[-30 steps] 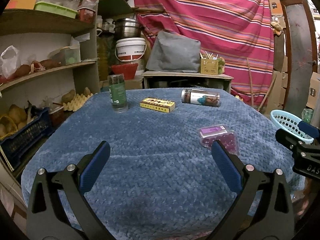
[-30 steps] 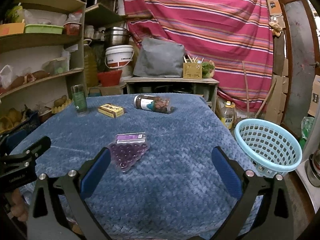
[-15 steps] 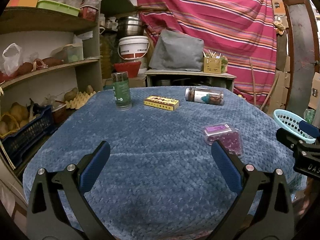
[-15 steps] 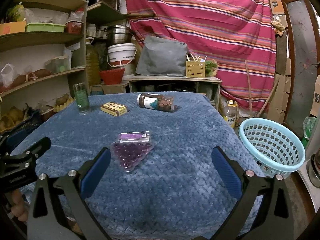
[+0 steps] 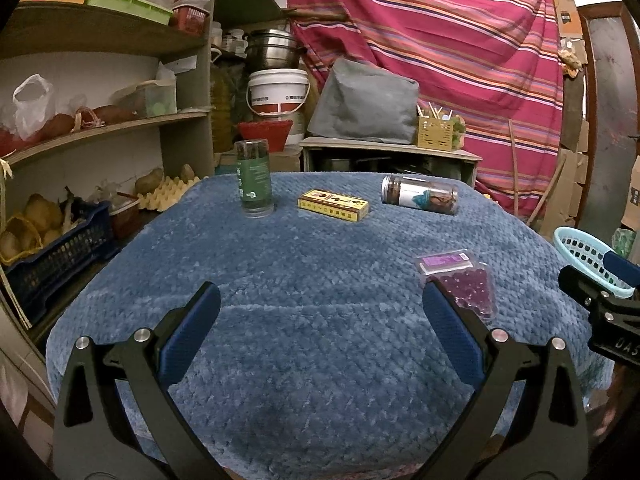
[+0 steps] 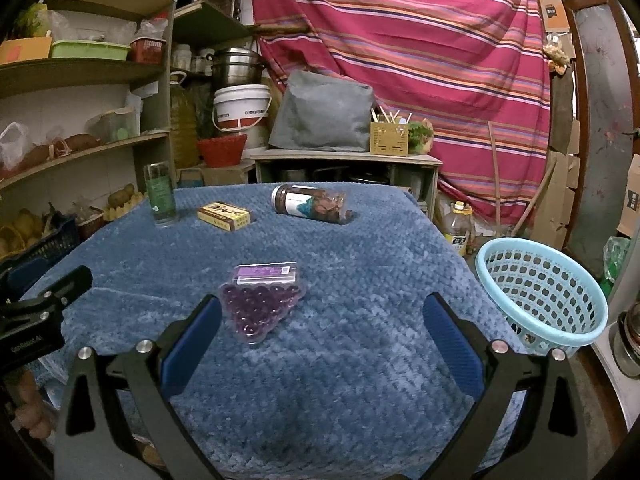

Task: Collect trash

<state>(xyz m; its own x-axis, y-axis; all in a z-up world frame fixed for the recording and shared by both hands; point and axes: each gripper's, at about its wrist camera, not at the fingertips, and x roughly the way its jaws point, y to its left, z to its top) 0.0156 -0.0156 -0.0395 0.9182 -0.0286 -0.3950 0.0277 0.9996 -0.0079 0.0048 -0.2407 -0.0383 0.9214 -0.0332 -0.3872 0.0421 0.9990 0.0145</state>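
Four pieces of trash lie on the blue-covered table [image 6: 360, 360], both grippers empty.

The purple bead pack [image 6: 262, 300] lies near the front edge, just beyond the right gripper [image 6: 322, 332], jaws wide. A fallen jar [image 6: 310, 204], yellow box [image 6: 224, 216] and upright green bottle [image 6: 160, 194] line the far edge; a light-blue basket [image 6: 540, 292] stands off the right edge. The left gripper [image 5: 320, 320] is also wide open.

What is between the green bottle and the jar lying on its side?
The yellow box lies between the green bottle and the jar; both views show it.
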